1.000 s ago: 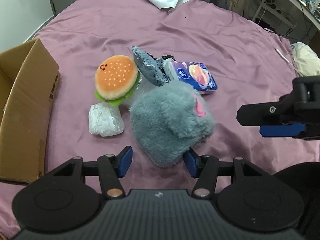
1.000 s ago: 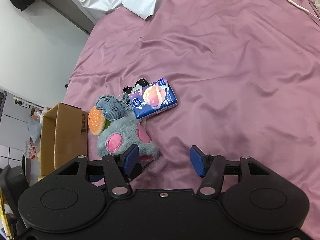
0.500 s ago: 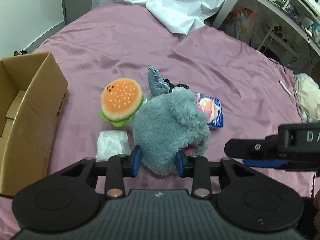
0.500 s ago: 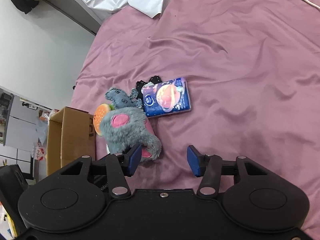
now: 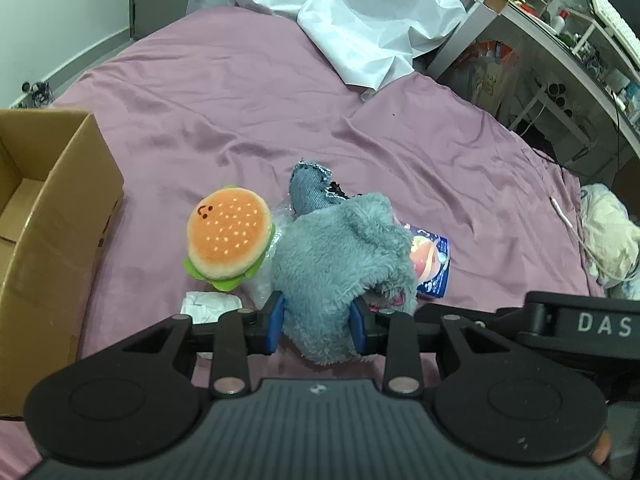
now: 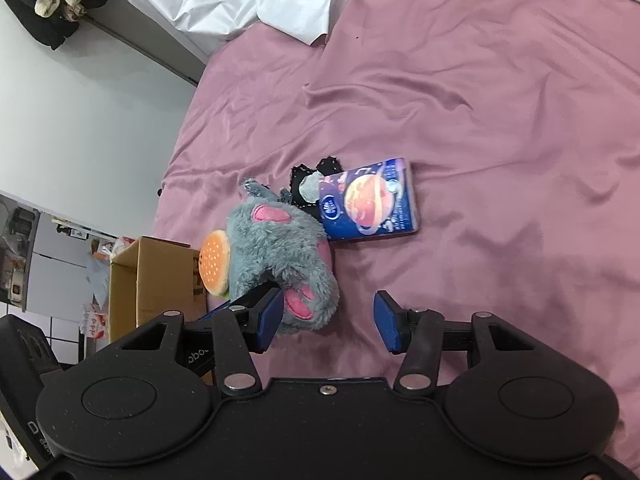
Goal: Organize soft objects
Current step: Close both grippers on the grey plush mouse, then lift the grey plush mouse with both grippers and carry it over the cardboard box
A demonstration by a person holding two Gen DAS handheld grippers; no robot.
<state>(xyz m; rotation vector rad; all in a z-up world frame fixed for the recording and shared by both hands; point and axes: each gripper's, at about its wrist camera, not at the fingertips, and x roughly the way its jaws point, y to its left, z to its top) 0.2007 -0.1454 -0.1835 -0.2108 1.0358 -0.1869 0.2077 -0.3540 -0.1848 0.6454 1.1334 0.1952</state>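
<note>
The grey plush (image 5: 340, 268) sits clamped between the blue pads of the left gripper (image 5: 316, 322), its fur bulging out above and below the fingers. Pink patches show on it from the right wrist view (image 6: 272, 214) (ears or paws, I cannot tell which). Whether it is off the sheet or resting on it cannot be told.

Just left of the plush lies the burger toy (image 5: 228, 238), orange bun up with a small face, green felt at its rim. Below that, near the left finger, is a crumpled white wad (image 5: 210, 306). Behind the plush a denim scrap (image 5: 310, 192) sticks up, with something black and lacy beside it (image 6: 316, 168). To the right, partly under the plush, is the blue tissue pack (image 6: 370, 200) with a planet print.

The right gripper (image 6: 326, 322) is spread wide with nothing between its pads; its left pad is close by the plush.

All of this lies on a wrinkled purple sheet (image 5: 248, 104). An open cardboard box (image 5: 52, 216) stands at the left edge, well apart from the toys. A white cloth (image 5: 352, 16) is heaped at the far end.
</note>
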